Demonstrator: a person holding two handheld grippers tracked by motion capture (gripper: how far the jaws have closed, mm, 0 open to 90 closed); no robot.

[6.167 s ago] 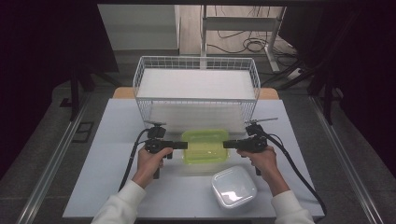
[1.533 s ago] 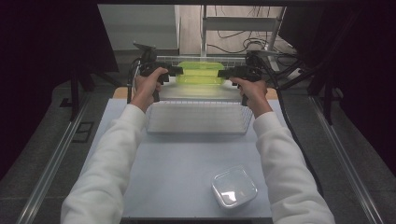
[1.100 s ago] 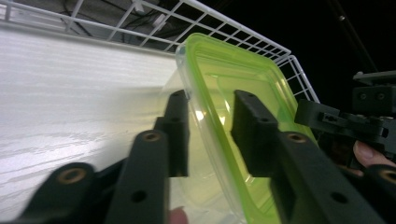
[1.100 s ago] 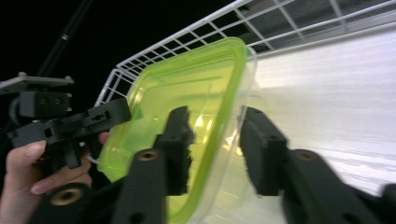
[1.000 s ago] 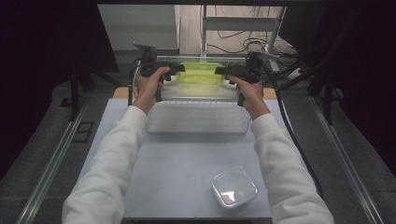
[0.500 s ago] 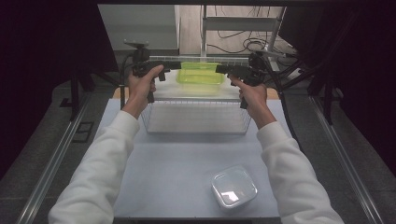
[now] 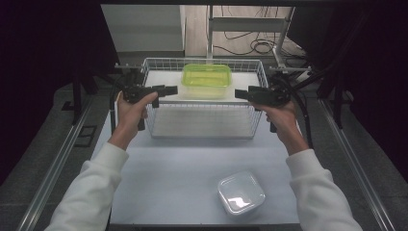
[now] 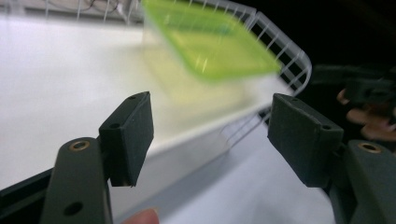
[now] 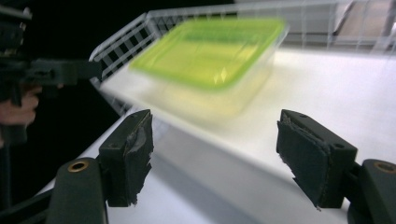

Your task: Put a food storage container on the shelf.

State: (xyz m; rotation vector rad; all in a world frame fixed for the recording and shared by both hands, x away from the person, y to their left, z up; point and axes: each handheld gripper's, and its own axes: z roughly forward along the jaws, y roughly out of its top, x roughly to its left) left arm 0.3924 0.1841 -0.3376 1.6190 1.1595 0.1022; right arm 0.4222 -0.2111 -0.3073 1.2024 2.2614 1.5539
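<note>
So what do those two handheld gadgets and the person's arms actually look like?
Both the left gripper and the right gripper are black pistol-shaped tools with two blocky jaws faced with dark pads, brass-coloured screws at the joints and a black cable trailing off. The person wears white long sleeves.

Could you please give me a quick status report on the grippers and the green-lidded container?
Left gripper and right gripper open, jaws just opened, nothing between them. Green-lidded container sits in the wire basket. Clear container apart, near table edge.

My right gripper point(image 9: 212, 158) is standing spread and empty, facing the green-lidded container point(image 9: 210, 56) sitting inside the wire basket point(image 9: 126, 35).
</note>
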